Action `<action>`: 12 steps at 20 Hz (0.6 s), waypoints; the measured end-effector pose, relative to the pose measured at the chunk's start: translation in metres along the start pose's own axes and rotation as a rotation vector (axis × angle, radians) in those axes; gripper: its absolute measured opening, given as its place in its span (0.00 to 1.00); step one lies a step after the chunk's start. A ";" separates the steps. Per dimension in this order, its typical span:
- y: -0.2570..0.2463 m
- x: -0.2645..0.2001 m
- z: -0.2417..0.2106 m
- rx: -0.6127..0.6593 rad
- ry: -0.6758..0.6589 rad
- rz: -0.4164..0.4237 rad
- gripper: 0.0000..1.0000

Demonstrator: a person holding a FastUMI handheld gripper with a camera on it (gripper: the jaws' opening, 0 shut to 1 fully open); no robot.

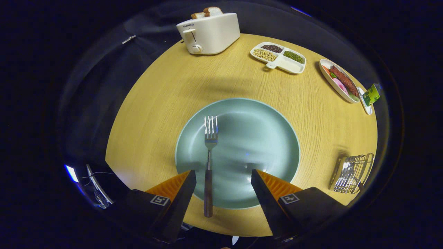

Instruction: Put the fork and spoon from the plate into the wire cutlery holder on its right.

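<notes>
The round wooden table [166, 103] carries everything here, and near its front edge sits the pale green plate [256, 138], directly ahead of the gripper [223, 180]. On the plate's left half lies the fork [208, 162], tines pointing away toward the toaster [208, 33], its dark handle running back over the near rim and off onto the wood. No spoon lies on the plate; something metal seems to stand already in the wire cutlery holder [353, 173], which sits to the plate's right near the table edge, though it is too small to name with confidence. So the step in hand looks like picking up the fork.

To do that well, the gripper should shift a little left, since the handle lies much closer to the left finger than to the right. Centring it first would let both fingers meet the handle together instead of shoving it sideways. The dark handle is the better place to grasp: it is thicker than the thin metal neck and overhangs the rim, leaving some room beneath. Descending straight and closing slowly should keep the fork from skating on the smooth glaze.

The gripper hovers above the plate's near edge, pitched downward so it looks across the table from above. Its jaws stand wide apart and hold nothing, with the fork handle between them.
</notes>
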State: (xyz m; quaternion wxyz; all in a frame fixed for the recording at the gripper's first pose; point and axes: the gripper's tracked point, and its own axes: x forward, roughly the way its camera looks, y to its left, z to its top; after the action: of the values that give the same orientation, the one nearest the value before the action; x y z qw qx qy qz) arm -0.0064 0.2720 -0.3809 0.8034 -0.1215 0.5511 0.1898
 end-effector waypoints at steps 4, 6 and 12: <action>0.000 0.012 -0.010 -0.029 0.030 -0.040 0.99; 0.004 0.015 -0.012 -0.009 0.039 -0.031 0.91; 0.002 0.021 -0.024 -0.011 0.100 -0.041 0.26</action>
State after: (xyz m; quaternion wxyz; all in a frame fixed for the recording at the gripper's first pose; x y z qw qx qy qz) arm -0.0210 0.2676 -0.4091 0.7778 -0.1464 0.5871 0.1698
